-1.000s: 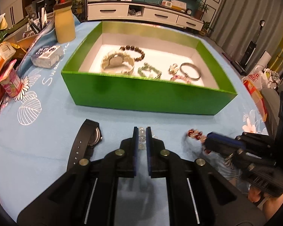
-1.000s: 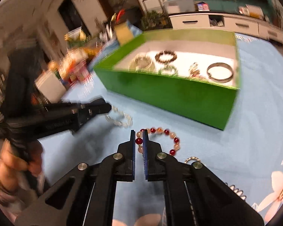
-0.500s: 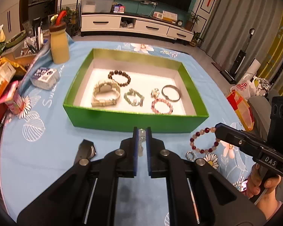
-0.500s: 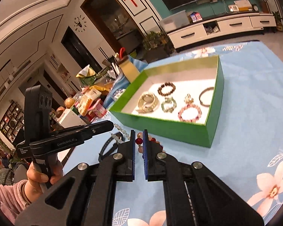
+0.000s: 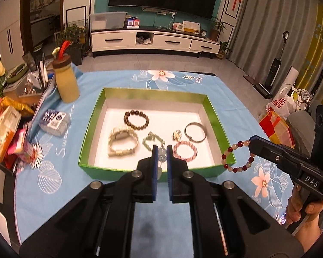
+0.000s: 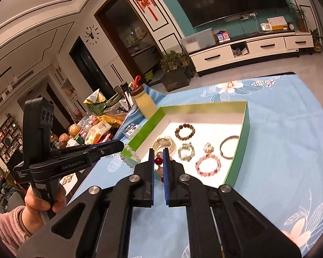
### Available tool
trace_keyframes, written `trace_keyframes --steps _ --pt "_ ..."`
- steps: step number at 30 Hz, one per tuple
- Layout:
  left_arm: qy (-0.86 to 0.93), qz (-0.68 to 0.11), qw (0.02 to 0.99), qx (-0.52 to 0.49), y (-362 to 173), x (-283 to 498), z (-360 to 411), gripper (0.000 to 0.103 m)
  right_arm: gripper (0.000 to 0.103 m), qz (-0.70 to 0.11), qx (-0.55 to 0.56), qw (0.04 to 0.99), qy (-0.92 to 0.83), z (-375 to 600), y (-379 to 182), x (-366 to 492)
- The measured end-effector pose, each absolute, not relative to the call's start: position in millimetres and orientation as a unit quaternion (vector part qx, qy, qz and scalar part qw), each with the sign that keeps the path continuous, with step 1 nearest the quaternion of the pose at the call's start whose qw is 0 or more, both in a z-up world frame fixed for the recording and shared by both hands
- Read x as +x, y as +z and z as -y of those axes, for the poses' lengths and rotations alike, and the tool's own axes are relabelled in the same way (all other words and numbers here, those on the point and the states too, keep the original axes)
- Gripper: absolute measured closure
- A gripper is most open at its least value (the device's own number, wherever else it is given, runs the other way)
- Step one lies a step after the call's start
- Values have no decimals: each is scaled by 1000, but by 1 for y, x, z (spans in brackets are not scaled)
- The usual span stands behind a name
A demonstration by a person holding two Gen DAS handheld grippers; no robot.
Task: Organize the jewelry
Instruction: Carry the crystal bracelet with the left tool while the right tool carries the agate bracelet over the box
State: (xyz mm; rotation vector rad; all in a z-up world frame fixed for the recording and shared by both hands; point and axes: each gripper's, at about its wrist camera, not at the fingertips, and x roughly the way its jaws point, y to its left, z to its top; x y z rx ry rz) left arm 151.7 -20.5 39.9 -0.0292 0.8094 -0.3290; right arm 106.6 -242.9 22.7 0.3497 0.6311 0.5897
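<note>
A green box (image 5: 92, 116) with a white floor holds a dark bead bracelet (image 5: 136, 119), a pale watch (image 5: 122, 143), a green bracelet (image 5: 151, 143), a pink bead bracelet (image 5: 185, 150), a silver bangle (image 5: 195, 132) and a small gold piece (image 5: 177, 135). My left gripper (image 5: 162, 152) is shut on a clear bead bracelet (image 6: 129, 157), held high above the box's near wall. My right gripper (image 6: 159, 161) is shut on a red and white bead bracelet (image 5: 236, 157), held in the air by the box's near right corner.
The box stands on a blue flowered tablecloth (image 5: 53, 167). A yellow bottle (image 5: 65, 79), a plastic packet (image 5: 53, 120) and snack packs (image 5: 4, 133) crowd the left side. A red bag (image 5: 275, 129) lies off the right edge.
Both grippers have risen well above the table with their bracelets. The black watch on the cloth has dropped out of the left wrist view.
</note>
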Motion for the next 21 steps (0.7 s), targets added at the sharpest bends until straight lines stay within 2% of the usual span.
trace_keyframes --steps 21 --pt "-162 -393 905 -1 32 216 33 96 96 -305 163 898 273 236 26 166"
